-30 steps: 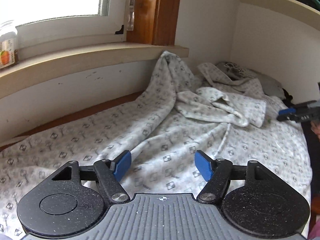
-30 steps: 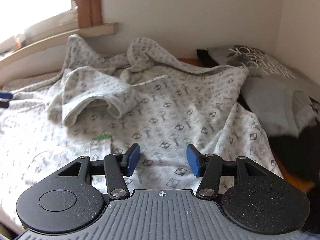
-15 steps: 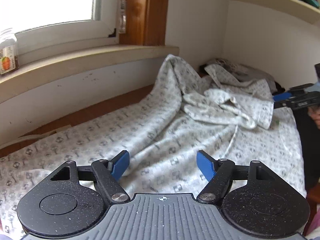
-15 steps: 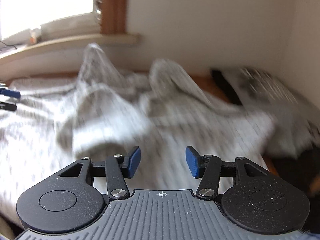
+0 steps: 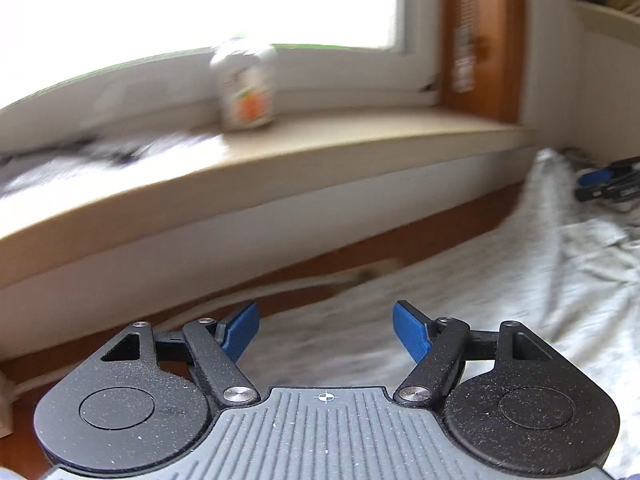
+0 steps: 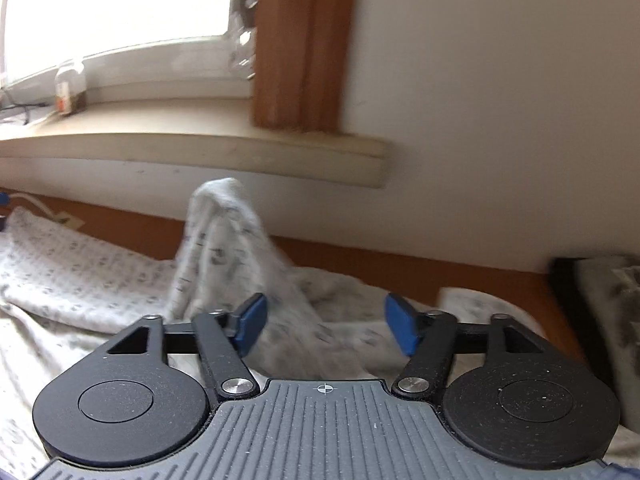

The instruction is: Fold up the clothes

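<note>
Reaching toward the rumpled patterned garment by the windowsill, the left gripper gapes empty while the right gripper is opening, likely to seize its raised peak.

Daylight floods in through the window, which burns out to plain white in both views, with no detail in the pane. The light is soft and the room bright; the wall glows evenly. In the left wrist view, motion blur smears the jar on the sill, the dark clutter at the far left and the patterned cloth, whose print washes into grey streaks. The right wrist view is a little sharper, though the wooden frame and the raised peak of cloth are soft. The fisheye lens bows the sill into a curve and darkens the corners. The black tongs bodies close to each lens stay crisp, dust specks showing.
</note>
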{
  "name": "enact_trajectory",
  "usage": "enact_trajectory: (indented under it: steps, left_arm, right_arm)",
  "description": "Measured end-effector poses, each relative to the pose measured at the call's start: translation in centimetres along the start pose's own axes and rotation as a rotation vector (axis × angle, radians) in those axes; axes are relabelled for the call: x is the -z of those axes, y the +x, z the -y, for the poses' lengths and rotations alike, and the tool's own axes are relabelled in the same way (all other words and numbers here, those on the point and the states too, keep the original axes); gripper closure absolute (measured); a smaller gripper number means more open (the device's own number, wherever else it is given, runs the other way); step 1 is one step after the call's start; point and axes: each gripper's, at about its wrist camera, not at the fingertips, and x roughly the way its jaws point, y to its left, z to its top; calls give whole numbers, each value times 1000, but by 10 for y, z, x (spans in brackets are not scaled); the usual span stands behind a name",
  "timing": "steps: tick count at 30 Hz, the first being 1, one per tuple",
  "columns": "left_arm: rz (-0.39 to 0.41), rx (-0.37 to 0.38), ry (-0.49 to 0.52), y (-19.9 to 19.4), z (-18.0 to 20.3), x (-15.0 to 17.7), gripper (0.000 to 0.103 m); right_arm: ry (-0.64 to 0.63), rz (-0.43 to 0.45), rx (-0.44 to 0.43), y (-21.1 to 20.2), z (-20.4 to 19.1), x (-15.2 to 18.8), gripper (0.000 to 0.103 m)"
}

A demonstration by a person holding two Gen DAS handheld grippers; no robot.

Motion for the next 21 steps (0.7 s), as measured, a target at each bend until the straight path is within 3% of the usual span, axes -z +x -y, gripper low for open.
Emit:
enact_trajectory:
  steps: [7,9,10,12,14,17,21]
  left_arm:
    - [-33,17,-52,13,-31,9,41]
    - [-46,23,-52,18,-31,8,45]
    - [-44,25,-54,19,-31,7,48]
    - [-41,28,-55,21,-31,5,62]
    - [-42,27,-33,20,-29,6,81]
    - [-18,13,7,11,-28,12,96]
    - [68,-62,-35,-12,-38,10,97]
  right_arm:
    - [-61,-60,-28,24,-11,-10,40]
    - [-70,-77,-22,27,-12,-11,55]
    - [-73,-82,-23,28,-12,-13,67]
    - [-79,-78,-15,29,-11,-17,83]
    - [-86,-46,3,26,-11,-22,94]
    - [-94,25,51,20,-14,-32,99]
    - [-146,139,166,15,-29,-39,100]
